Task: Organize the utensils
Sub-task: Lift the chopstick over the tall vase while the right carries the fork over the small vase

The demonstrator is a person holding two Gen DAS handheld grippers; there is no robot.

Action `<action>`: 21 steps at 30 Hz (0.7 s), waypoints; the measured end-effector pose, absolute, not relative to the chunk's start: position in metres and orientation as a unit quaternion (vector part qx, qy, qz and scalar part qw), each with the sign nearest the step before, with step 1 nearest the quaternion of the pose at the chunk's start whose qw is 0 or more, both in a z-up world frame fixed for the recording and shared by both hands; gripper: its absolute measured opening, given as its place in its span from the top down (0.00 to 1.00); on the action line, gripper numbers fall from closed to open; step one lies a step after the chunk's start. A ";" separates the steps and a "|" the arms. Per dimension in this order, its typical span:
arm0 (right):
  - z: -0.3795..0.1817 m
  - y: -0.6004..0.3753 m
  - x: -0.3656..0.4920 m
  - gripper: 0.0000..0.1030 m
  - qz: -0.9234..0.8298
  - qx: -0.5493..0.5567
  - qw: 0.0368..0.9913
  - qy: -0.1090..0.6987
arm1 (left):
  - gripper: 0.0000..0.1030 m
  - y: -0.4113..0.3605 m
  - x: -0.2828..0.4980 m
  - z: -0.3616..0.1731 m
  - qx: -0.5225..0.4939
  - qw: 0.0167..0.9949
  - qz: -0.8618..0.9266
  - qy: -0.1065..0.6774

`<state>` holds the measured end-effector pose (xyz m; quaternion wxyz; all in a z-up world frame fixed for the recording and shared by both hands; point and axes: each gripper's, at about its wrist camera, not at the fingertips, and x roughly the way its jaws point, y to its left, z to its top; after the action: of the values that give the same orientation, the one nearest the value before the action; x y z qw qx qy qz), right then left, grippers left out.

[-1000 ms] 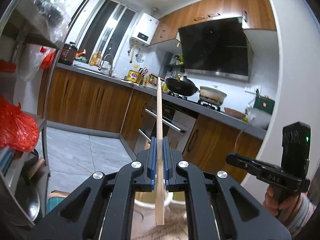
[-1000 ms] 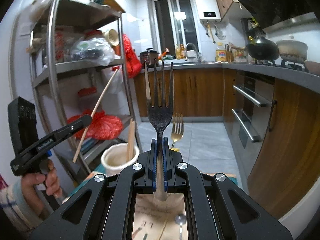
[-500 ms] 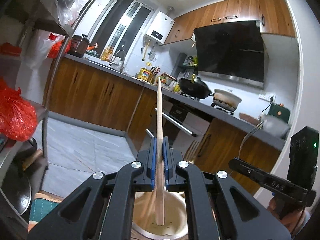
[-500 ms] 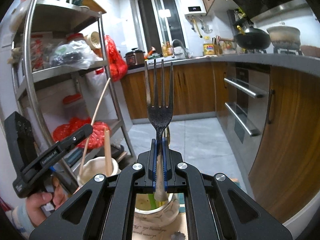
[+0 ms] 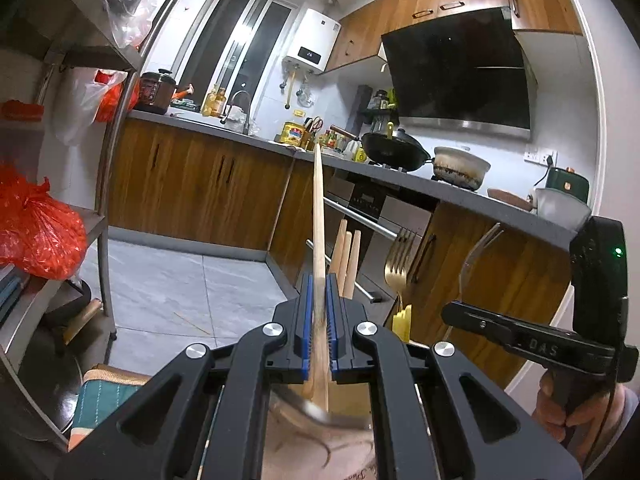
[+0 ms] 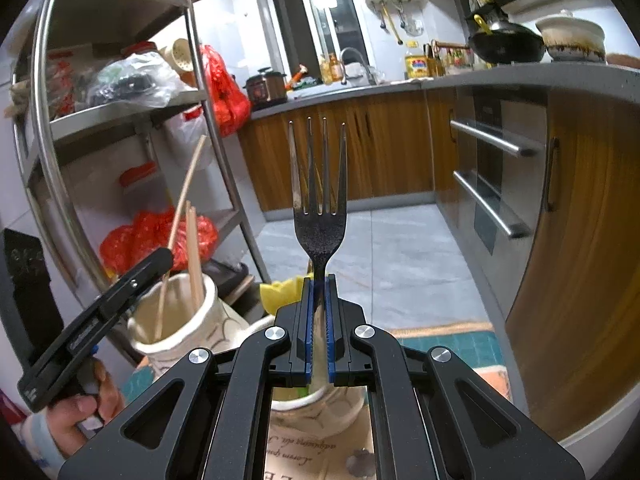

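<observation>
My left gripper (image 5: 319, 292) is shut on a long wooden chopstick (image 5: 318, 208) that stands upright, its lower end at the blurred rim of a cream ceramic jar (image 5: 344, 420). Several chopsticks (image 5: 347, 260) stand in that jar. In the right wrist view the same jar (image 6: 176, 320) shows at the left, with the left gripper (image 6: 164, 258) above it. My right gripper (image 6: 319, 288) is shut on a dark metal fork (image 6: 320, 220), tines up, handle over a second patterned jar (image 6: 316, 408). A gold fork (image 5: 396, 256) and a yellow utensil (image 6: 280, 294) stand in this jar.
A steel shelf rack (image 6: 200, 80) with red bags (image 5: 36, 236) stands at the left. Wooden cabinets and an oven with bar handles (image 6: 492, 144) run along the right. The jars rest on printed paper (image 6: 304, 444), and a teal mat (image 6: 448, 344) lies beyond.
Both grippers have sunk toward the jars. The chopstick's lower end has come down to the left jar's rim, and the fork's handle has dropped over the right jar.
</observation>
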<state>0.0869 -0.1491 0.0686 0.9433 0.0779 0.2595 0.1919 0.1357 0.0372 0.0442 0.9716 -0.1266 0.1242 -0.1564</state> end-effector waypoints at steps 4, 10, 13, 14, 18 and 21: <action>0.062 -0.149 0.088 0.94 0.191 0.083 0.940 0.270 | 0.94 0.035 0.127 0.045 -0.108 0.975 -0.150 0.121; 0.058 -0.147 0.088 0.94 0.188 0.084 0.938 0.278 | 0.94 0.033 0.118 0.045 -0.085 0.979 -0.138 0.122; 0.058 -0.146 0.087 0.94 0.187 0.082 0.938 0.280 | 0.94 0.034 0.116 0.046 -0.081 0.980 -0.133 0.124; 0.057 -0.147 0.088 0.94 0.187 0.082 0.938 0.281 | 0.94 0.034 0.115 0.046 -0.079 0.980 -0.130 0.126; 0.055 -0.146 0.088 0.94 0.184 0.077 0.937 0.286 | 0.94 0.033 0.112 0.046 -0.061 0.981 -0.114 0.142; 0.053 -0.144 0.089 0.94 0.182 0.072 0.937 0.289 | 0.94 0.032 0.110 0.047 -0.053 0.982 -0.109 0.148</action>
<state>0.0886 -0.1437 0.0527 0.9372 0.0718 0.2889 0.1821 0.1104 0.0324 0.0471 0.9815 -0.0530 0.1483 -0.1086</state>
